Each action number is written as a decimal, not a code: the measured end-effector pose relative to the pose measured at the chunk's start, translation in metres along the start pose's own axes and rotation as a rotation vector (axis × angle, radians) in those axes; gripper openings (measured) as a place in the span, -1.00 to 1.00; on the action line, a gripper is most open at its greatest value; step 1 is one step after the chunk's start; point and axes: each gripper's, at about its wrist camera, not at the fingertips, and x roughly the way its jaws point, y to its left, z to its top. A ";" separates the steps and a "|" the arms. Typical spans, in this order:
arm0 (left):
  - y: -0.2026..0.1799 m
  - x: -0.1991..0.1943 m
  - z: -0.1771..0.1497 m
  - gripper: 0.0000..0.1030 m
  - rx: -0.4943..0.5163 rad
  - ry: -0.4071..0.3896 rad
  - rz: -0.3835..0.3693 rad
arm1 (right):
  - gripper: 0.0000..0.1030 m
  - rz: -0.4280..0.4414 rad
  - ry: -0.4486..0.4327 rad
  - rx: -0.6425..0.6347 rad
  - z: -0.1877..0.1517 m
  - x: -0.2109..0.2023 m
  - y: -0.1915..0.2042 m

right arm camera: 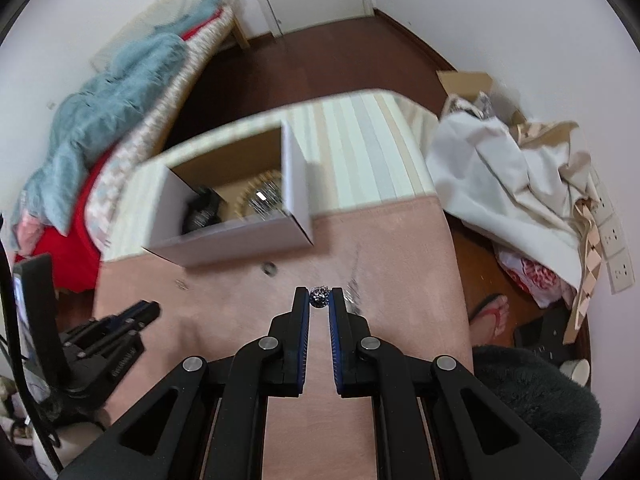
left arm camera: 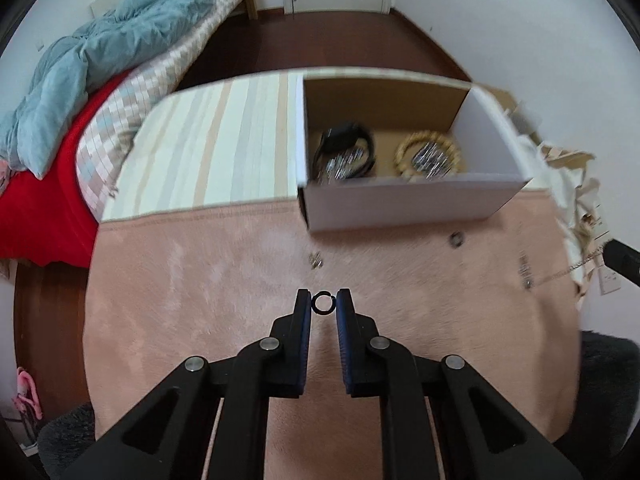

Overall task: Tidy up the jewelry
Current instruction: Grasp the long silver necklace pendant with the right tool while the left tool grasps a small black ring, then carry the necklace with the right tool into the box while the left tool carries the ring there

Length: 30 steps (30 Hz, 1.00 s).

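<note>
My left gripper [left arm camera: 323,303] is shut on a small black ring [left arm camera: 322,303] held above the pink cloth [left arm camera: 224,304]. My right gripper [right arm camera: 319,297] is shut on a sparkly silver piece of jewelry [right arm camera: 319,296], with a thin chain [right arm camera: 354,294] hanging beside it. The white cardboard box [left arm camera: 412,200] stands open ahead and holds a black bracelet [left arm camera: 348,148], a gold beaded bracelet [left arm camera: 430,154] and silvery pieces. The box also shows in the right wrist view [right arm camera: 232,240]. A dark ring [left arm camera: 456,239] and a small silver piece [left arm camera: 316,260] lie on the cloth by the box.
A striped cloth [left arm camera: 216,148] covers the table's far half. A bed with a blue quilt [left arm camera: 100,56] is at the left. Crumpled white fabric [right arm camera: 508,184] and bags lie on the floor at the right. A dark fluffy seat [right arm camera: 532,396] is at the near right.
</note>
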 end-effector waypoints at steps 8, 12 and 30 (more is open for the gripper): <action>0.001 -0.065 0.041 -0.81 -0.019 -0.101 -0.097 | -0.80 0.107 -0.115 -0.037 0.047 -0.068 0.026; 0.008 -0.085 0.062 -0.81 -0.029 -0.136 -0.128 | -0.80 0.158 -0.161 -0.079 0.072 -0.094 0.046; 0.009 -0.014 0.110 -0.81 -0.042 0.020 -0.193 | -0.80 0.137 0.068 -0.111 0.119 0.017 0.065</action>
